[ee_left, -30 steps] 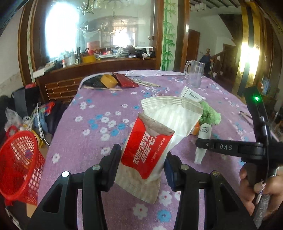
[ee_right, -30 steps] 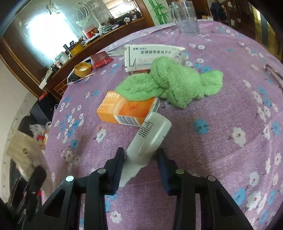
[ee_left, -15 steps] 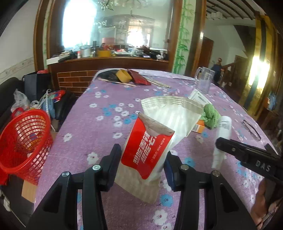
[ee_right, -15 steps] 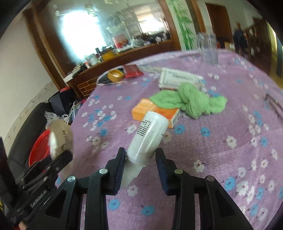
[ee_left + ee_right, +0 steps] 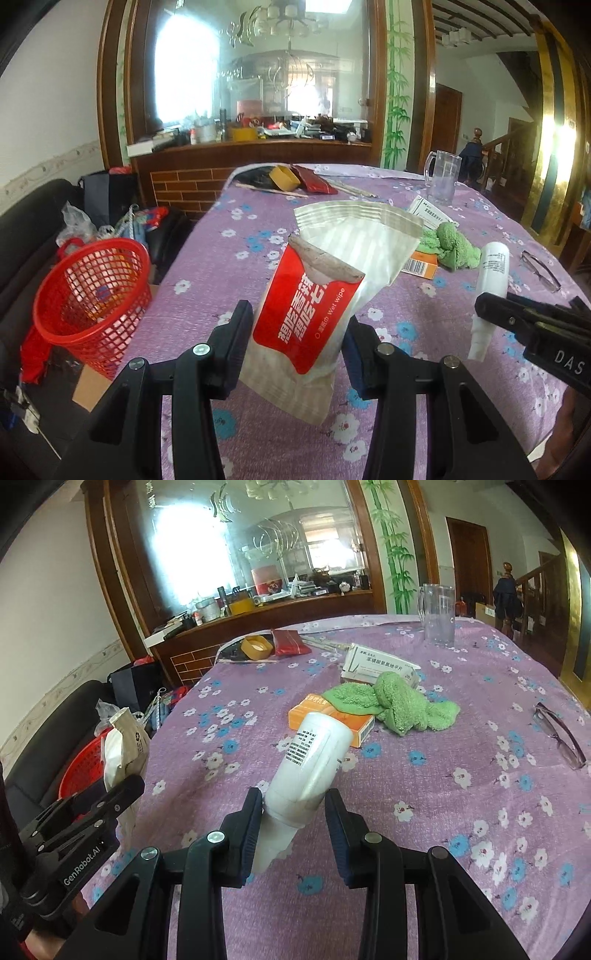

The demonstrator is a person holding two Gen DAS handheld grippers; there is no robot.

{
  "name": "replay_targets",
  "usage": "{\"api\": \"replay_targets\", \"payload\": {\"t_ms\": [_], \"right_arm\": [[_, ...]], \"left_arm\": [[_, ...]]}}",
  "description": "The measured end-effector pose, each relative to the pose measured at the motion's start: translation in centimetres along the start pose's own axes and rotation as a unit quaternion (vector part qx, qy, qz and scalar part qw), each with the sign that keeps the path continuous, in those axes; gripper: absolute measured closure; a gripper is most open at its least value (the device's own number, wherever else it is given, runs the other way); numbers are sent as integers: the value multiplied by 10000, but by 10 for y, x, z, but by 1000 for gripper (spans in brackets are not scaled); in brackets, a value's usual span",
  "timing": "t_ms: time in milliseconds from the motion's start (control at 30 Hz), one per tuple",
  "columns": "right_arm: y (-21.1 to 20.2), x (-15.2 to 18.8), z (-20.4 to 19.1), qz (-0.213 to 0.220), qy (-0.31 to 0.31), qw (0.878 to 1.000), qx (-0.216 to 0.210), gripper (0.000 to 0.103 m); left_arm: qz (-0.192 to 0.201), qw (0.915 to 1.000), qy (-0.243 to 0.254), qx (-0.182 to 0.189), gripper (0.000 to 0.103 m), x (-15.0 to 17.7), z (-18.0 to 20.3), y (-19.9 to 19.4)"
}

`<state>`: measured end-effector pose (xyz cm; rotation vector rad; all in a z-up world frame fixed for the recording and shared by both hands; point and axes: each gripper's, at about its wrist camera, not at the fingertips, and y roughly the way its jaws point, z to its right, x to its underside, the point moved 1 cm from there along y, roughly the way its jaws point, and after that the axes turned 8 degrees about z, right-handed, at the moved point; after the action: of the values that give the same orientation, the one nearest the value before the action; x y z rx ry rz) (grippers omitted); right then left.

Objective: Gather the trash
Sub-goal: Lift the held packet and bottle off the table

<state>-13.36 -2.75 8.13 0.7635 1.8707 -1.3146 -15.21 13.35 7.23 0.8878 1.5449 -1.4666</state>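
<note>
From the left wrist, the left gripper [image 5: 297,350] had its jaws clamped on a red-and-white wet-wipe packet [image 5: 317,299], held upright above the bench [image 5: 229,258], which wore a purple cloth with a flower print. A red mesh basket [image 5: 92,295] stood on the floor off the bench's left edge, beside bags and a dark sofa. At the far end lay a tape roll [image 5: 284,177] and a red pouch [image 5: 314,181]; behind them rose a wood-framed glass partition with a cluttered ledge. The right gripper [image 5: 491,314] entered at right.

From the right wrist, the right gripper [image 5: 293,823] had its jaws closed on a white spray bottle [image 5: 310,764], tilted, above the cloth. Beyond it an orange box [image 5: 332,716] lay partly under a green towel [image 5: 399,701], with a white medicine box [image 5: 376,664] touching the towel's far side, a glass mug [image 5: 437,614] further back, and spectacles [image 5: 561,734] at right.
</note>
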Motion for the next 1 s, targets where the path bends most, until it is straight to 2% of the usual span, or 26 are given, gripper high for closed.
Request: {"api": "replay_targets", "payload": {"t_ms": [567, 1000], "right_arm": [[-21, -1, -7, 151, -169, 9997, -39, 65], [-5, -12, -12, 62, -359, 9993, -119, 65]], "left_arm": [[190, 9994, 207, -211, 58, -3, 8, -13], [47, 9994, 162, -288, 58, -12, 4, 10]]}}
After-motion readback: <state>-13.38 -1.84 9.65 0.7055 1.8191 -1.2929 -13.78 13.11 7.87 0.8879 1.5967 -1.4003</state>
